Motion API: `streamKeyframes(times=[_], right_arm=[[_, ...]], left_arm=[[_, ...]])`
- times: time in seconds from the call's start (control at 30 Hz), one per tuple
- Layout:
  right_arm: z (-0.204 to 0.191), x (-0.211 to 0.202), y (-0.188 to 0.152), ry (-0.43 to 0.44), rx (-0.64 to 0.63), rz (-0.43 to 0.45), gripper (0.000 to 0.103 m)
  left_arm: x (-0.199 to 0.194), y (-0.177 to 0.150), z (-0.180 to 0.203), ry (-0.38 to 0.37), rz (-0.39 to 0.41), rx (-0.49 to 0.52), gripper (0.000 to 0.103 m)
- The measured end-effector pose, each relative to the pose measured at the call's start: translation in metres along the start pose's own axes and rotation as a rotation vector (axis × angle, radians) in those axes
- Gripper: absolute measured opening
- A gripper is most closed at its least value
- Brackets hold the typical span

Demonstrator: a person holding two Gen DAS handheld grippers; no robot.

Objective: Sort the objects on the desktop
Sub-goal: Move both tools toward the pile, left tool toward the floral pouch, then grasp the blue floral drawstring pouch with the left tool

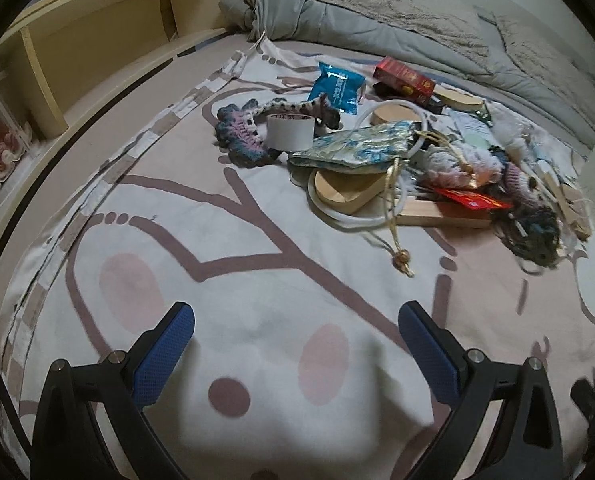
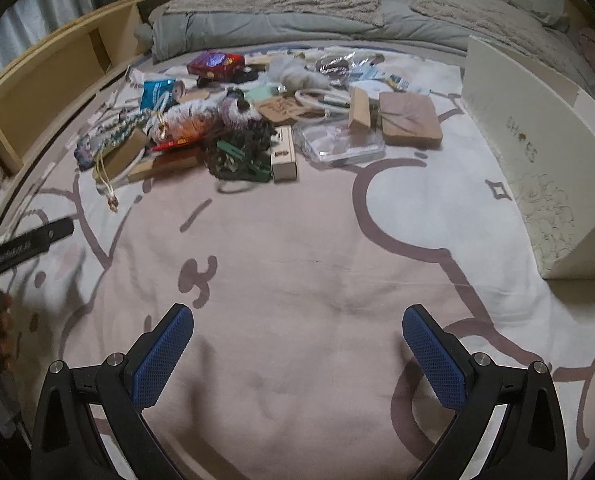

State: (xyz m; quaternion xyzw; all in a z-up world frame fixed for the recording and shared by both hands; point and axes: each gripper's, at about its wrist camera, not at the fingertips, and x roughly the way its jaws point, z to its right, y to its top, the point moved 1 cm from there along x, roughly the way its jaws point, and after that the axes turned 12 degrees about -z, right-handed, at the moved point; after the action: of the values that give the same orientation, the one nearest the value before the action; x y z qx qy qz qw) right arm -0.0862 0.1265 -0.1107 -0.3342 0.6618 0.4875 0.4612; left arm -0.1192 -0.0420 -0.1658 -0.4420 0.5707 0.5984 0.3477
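Patterned bedsheet [image 2: 297, 248] holds loose clutter [image 2: 233, 128] beside white shoebox [image 2: 537, 152].

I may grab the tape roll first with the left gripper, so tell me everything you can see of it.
The tape roll is a wide, pale grey-white ring with a hollow core and faint dark print inside the rim. It stands on its flat side on the patterned bedsheet, at the left end of the pile. The crocheted piece curls round its left and back; the brocade pouch lies just right, contact unclear. The left gripper is open, well short of it.
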Motion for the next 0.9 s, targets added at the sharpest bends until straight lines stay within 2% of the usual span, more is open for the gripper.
streamKeyframes(times=[0.3, 0.43, 0.67, 0.9], right_arm=[[0.006, 0.017, -0.003, -0.035, -0.031, -0.045, 0.103], [0.003, 0.019, -0.007, -0.052, -0.077, -0.031, 0.103], [0.002, 0.023, -0.008, -0.06, -0.076, -0.016, 0.103], [0.0, 0.024, -0.011, -0.082, -0.079, 0.007, 0.103]], left_arm=[[0.019, 0.03, 0.001, -0.011, 0.007, -0.074, 0.102], [0.028, 0.043, -0.001, -0.009, 0.004, -0.095, 0.102], [0.044, 0.057, -0.002, -0.012, -0.007, -0.116, 0.102], [0.054, 0.065, 0.001, 0.0, -0.015, -0.095, 0.103]])
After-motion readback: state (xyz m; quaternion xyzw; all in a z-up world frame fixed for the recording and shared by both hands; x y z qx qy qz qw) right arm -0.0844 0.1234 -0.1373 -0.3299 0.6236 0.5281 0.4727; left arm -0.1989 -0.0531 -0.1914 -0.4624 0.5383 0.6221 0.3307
